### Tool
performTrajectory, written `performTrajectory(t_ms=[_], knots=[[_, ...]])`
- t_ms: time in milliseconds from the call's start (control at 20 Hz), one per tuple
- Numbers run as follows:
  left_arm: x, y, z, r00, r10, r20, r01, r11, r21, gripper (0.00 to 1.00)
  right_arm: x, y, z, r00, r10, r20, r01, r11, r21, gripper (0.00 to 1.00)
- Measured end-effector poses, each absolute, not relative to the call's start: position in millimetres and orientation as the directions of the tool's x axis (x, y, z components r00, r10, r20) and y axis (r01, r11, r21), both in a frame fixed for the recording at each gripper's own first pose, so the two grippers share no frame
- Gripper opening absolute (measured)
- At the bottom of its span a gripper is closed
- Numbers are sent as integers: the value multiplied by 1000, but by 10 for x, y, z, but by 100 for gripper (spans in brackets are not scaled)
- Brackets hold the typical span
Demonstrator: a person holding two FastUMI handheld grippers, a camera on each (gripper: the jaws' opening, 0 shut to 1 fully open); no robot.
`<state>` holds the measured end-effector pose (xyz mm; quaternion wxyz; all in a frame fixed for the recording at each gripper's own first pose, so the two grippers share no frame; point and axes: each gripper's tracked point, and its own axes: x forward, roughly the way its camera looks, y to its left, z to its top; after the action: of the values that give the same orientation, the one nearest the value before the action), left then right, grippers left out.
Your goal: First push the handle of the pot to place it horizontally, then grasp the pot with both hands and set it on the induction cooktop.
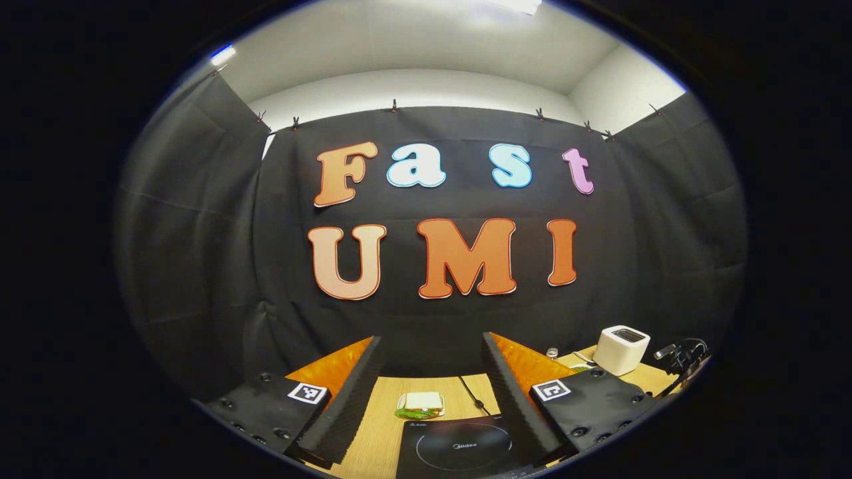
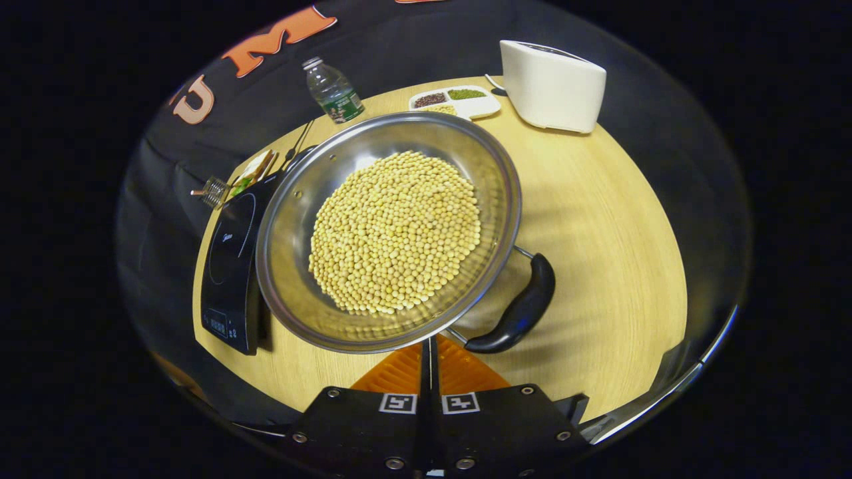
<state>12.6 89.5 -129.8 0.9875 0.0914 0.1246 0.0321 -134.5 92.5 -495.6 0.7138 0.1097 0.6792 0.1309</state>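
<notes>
The left claw (image 1: 432, 392) is held wide open above the desk (image 1: 383, 426), nothing between its fingers, with the cooktop (image 1: 459, 449) seen just below and a sandwich plate (image 1: 421, 404) and a toaster (image 1: 621, 348) farther back. In the right gripper view the right claw (image 2: 429, 362) is pressed fully together, nothing gripped, right at the near rim of the pot (image 2: 389, 229). That pot is filled with beans (image 2: 396, 233) and is sat on the desk beside the cooktop (image 2: 233, 266), its rim overlapping the cooktop's edge, with the handle (image 2: 519, 309) angled off to the right and a bottle (image 2: 333, 90) and snack tray (image 2: 456, 102) at the back.

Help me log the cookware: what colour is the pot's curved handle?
Glossy black handle, clearest in the right gripper view.
</notes>
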Motion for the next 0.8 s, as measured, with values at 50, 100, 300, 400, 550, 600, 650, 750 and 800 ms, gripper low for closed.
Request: performTrajectory(t_ms=[50, 100, 300, 400, 550, 600, 650, 750, 800], knots=[[122, 903, -1304, 966, 89, -242, -42, 981, 191, 100, -1317, 900, -4971, 47, 328, -943, -36, 945, 326, 0], [96, 909, -1307, 966, 87, -242, -41, 981, 192, 96, -1287, 873, -4986, 48, 321, -946, -35, 947, 319, 0], [50, 968, -1324, 965, 97, -243, -47, 978, 204, 96, -1160, 646, -5142, 55, 261, -964, 13, 965, 262, 0], [71, 980, -1343, 963, 99, -249, -49, 979, 199, 96, -1098, 614, -5173, 66, 260, -963, 46, 964, 263, 0], [60, 969, -1396, 961, 97, -261, -47, 980, 193, 96, -980, 583, -5223, 82, 248, -965, 85, 963, 254, 0], [62, 973, -1422, 959, 97, -266, -46, 980, 193, 96, -938, 565, -5241, 86, 245, -966, 100, 962, 253, 0], [68, 973, -1438, 958, 98, -270, -46, 980, 193, 96, -897, 559, -5257, 89, 245, -965, 119, 960, 254, 0], [63, 969, -1488, 955, 95, -280, -41, 981, 192, 96, -804, 539, -5299, 100, 243, -965, 160, 953, 256, 0], [65, 968, -1497, 954, 93, -286, -39, 981, 191, 93, -747, 528, -5321, 107, 234, -966, 178, 952, 250, 0]])
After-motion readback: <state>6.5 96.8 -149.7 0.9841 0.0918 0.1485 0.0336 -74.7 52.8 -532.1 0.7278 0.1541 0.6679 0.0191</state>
